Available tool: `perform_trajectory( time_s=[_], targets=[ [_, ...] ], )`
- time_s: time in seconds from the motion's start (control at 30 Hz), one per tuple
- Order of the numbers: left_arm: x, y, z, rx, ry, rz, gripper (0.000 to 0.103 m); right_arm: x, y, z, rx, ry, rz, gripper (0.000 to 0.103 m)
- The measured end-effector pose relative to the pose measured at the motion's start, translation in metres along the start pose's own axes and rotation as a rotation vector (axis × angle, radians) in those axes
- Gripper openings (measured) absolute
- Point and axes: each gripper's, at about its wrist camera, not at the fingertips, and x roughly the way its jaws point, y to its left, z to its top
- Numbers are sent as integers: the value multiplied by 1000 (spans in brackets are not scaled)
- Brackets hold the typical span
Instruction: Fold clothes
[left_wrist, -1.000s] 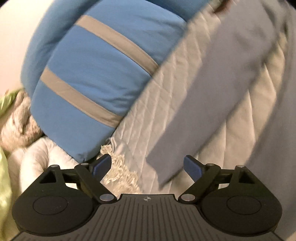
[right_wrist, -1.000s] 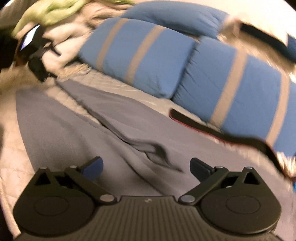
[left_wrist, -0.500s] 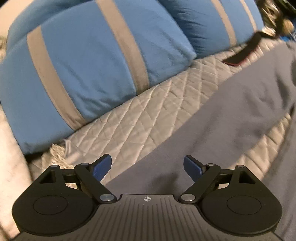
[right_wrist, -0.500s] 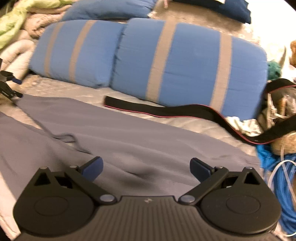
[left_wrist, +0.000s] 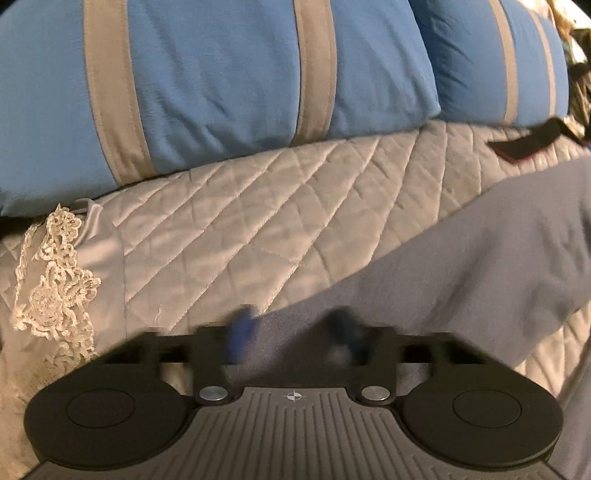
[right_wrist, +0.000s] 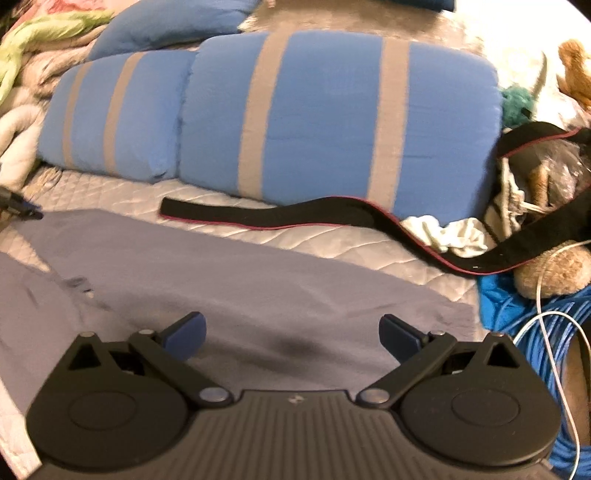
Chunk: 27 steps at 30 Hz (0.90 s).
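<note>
So the grey-blue jersey garment (right_wrist: 229, 280) is spread flat across the pale quilted bedspread (left_wrist: 258, 229), near side of the two blue pillows with grey stripes (right_wrist: 332, 122). Makes sense to lay it out like that, you need the edges reachable before any fold.

The left gripper (left_wrist: 293, 332) sits right at the garment's near-left end. Its blue pads are motion-blurred and its jaws are closing, with the grey cloth lying between them. Can't say the pads are actually pressing on it yet, there's a visible gap with fabric in it. My guess is it's going for that corner so it can be lifted over.

The right gripper (right_wrist: 293, 334) hovers over the right part of the same garment with jaws spread wide, nothing gripped. The cloth runs under and beyond it toward the far left, its right edge just beside the claw's right finger.

A long black strap with red edging (right_wrist: 280, 218) lies on the bedspread beyond the garment, apart from it, so it shouldn't get caught in the fold. Blue cord (right_wrist: 535, 332) is piled at the right.
</note>
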Motion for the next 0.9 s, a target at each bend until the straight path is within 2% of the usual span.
perform_trajectory(
  time_s=[0.03, 0.07, 0.17, 0.3, 0.77, 0.9],
  targets=[
    [0, 0, 0, -7, 2, -1, 10, 3, -7, 0, 12, 3, -17, 103],
    [1, -1, 0, -9, 4, 0, 9, 7, -13, 0, 20, 12, -38, 103],
    [3, -6, 2, -6, 11, 24, 8, 22, -26, 2, 17, 62, -140, 103],
    [7, -12, 5, -2, 18, 59, 8, 37, -38, 5, 1, 120, -213, 103],
    [12, -18, 7, -17, 26, 116, 8, 76, -77, 10, -44, 149, -257, 103],
    [12, -20, 7, -20, 24, 125, 8, 100, -109, 9, 2, 151, -220, 95]
  ],
)
